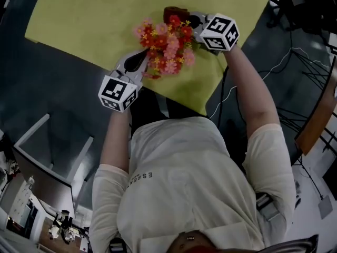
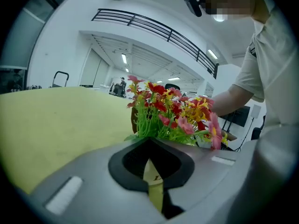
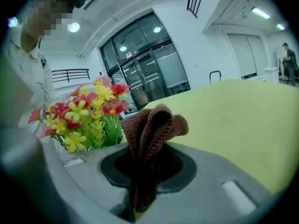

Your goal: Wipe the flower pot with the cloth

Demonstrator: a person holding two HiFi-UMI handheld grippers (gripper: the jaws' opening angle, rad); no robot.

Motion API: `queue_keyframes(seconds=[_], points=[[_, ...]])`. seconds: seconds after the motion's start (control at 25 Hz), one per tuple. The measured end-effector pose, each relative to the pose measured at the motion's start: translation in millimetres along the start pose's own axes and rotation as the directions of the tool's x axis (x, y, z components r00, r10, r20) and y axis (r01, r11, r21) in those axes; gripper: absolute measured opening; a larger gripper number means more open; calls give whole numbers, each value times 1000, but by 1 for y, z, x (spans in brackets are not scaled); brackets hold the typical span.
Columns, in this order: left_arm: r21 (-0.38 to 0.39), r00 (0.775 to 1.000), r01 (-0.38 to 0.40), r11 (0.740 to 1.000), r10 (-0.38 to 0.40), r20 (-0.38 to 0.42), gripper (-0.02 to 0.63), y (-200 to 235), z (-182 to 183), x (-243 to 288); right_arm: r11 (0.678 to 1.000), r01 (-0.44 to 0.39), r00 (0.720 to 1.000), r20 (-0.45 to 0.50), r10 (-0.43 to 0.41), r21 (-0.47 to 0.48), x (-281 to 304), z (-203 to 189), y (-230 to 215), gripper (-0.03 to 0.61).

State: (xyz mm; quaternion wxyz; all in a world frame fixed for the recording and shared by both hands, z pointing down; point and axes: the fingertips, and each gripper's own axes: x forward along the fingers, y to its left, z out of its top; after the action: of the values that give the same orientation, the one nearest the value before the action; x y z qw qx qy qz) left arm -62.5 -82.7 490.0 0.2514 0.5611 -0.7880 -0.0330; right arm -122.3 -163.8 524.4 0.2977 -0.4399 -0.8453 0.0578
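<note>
1. Potted flowers (image 1: 166, 44) sit on the yellow-green counter (image 1: 79, 20), close to the corner nearest the person. They're fake-looking red, pink and yellow blooms on green stems. From overhead the blooms cover the pot itself, so can't really see it.
2. Left tool (image 1: 141, 62) comes in from the near-left side of the bunch, tips right by the flowers. Its own cam shows the jaws pinched fully together w/ nothing between them, and the blooms (image 2: 173, 111) just past the tips. There's a dark brown bit low behind the stems, but idk if that's pot or cloth.
3. Right tool (image 1: 192, 22) is on the far-right side of the bunch and clamped on a brown knit cloth (image 1: 175, 12). In the right gripper view the cloth (image 3: 152, 125) is squeezed between the jaws and bunches up in folds above them, w/ the flowers (image 3: 88, 111) just beside it on the left.
4. Can't tell whether the cloth actually touches the pot.
5. The person, in a white tee, stands at the counter corner w/ both arms out, one tool each side of the flowers.
</note>
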Motion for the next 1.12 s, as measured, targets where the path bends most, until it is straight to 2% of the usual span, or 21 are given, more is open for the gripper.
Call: queue_keyframes(seconds=[0.24, 0.52, 0.76, 1.12], points=[[-29, 999, -13, 1000, 14, 30, 12, 4, 4, 1, 986, -165, 985, -40, 165, 8, 25, 2, 15, 60], [-48, 998, -28, 998, 30, 48, 12, 6, 6, 2, 972, -230, 973, -19, 231, 40, 15, 3, 24, 57], [-56, 998, -32, 998, 35, 58, 12, 6, 5, 1, 976, -216, 976, -28, 216, 21, -5, -7, 32, 58], [-59, 998, -36, 998, 39, 51, 12, 5, 4, 0, 983, -139, 990, 39, 136, 119, -42, -35, 47, 58]])
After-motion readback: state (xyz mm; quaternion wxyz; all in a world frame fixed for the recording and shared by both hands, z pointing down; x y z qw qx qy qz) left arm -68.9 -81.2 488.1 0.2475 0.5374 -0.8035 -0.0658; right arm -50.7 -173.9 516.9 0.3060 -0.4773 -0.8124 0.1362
